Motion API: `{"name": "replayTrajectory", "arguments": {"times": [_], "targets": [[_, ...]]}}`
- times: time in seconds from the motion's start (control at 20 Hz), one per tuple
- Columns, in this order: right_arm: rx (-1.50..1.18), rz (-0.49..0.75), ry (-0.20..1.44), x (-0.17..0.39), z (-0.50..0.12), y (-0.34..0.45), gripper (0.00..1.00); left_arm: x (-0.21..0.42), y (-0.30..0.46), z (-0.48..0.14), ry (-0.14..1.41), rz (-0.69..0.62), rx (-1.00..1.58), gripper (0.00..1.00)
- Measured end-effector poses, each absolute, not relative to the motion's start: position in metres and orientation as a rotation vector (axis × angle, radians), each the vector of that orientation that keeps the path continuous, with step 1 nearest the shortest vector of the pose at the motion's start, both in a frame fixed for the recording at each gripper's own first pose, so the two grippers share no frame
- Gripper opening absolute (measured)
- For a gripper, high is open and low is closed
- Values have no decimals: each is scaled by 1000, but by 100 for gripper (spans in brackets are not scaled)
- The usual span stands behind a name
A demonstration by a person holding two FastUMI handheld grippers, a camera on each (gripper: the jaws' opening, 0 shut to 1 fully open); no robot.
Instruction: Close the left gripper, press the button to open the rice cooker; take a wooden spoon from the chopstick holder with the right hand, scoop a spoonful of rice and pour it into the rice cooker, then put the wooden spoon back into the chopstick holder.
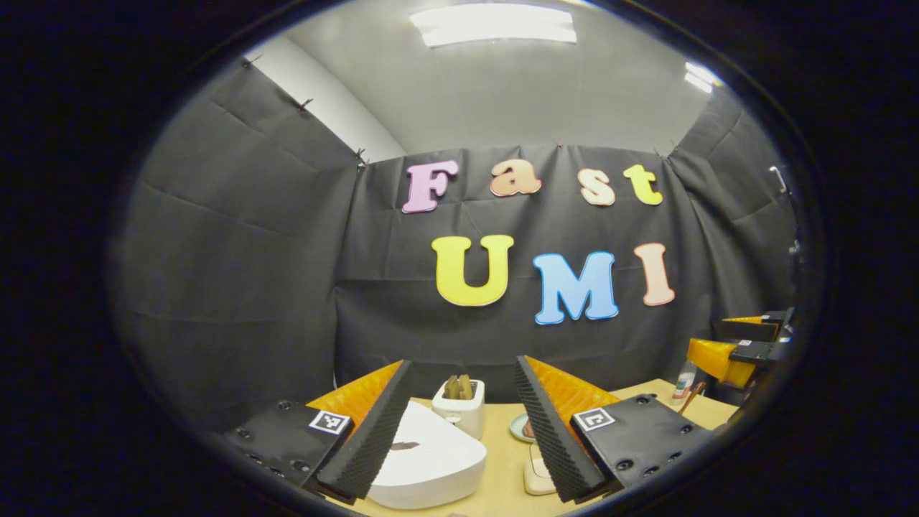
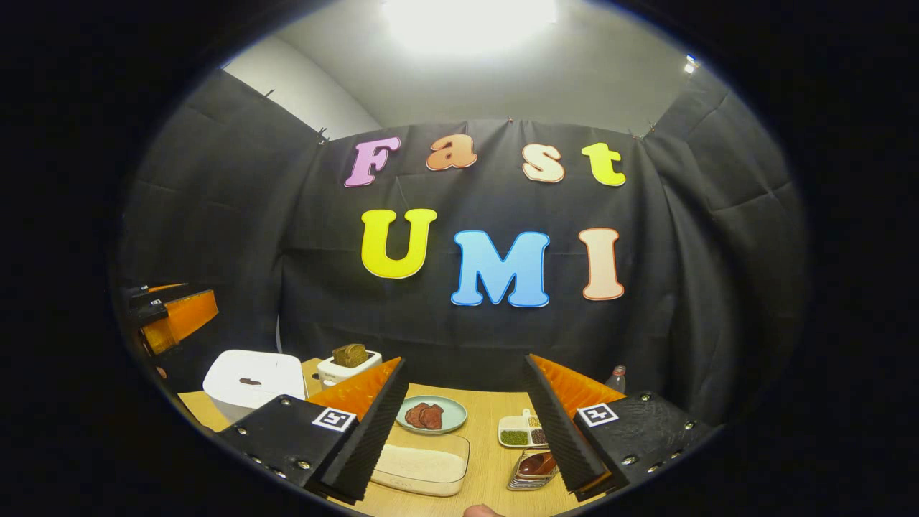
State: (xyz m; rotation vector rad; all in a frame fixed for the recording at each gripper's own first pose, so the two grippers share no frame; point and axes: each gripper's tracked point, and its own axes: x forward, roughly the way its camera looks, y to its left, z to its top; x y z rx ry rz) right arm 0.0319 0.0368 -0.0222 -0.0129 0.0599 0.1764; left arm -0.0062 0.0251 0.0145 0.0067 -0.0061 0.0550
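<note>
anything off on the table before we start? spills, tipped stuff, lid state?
Nothing stands out. The rice cooker sits flat with its lid down, the rice container looks level with no grains visibly on the table, and the plate and small divided dish lie flat. Both tools, left and right, are open above the table.

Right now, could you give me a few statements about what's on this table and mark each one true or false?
1. The rice cooker has its lid shut. True.
2. The left gripper is clamped tight. False: its fingers stand wide apart.
3. The green plate holds reddish-brown pieces. True.
4. The clear container of rice sits inside the cooker. False: it rests on the wooden table, near the right gripper.
5. The right gripper grips a spoon. False: it is open, holding nothing.
</note>
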Motion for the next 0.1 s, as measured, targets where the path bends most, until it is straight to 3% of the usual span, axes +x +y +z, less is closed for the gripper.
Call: {"name": "replayTrajectory", "arguments": {"times": [0.1], "targets": [[-10, 174, 70, 31, -26, 37, 96, -8, 27, 12, 1, 56, 0, 95]]}}
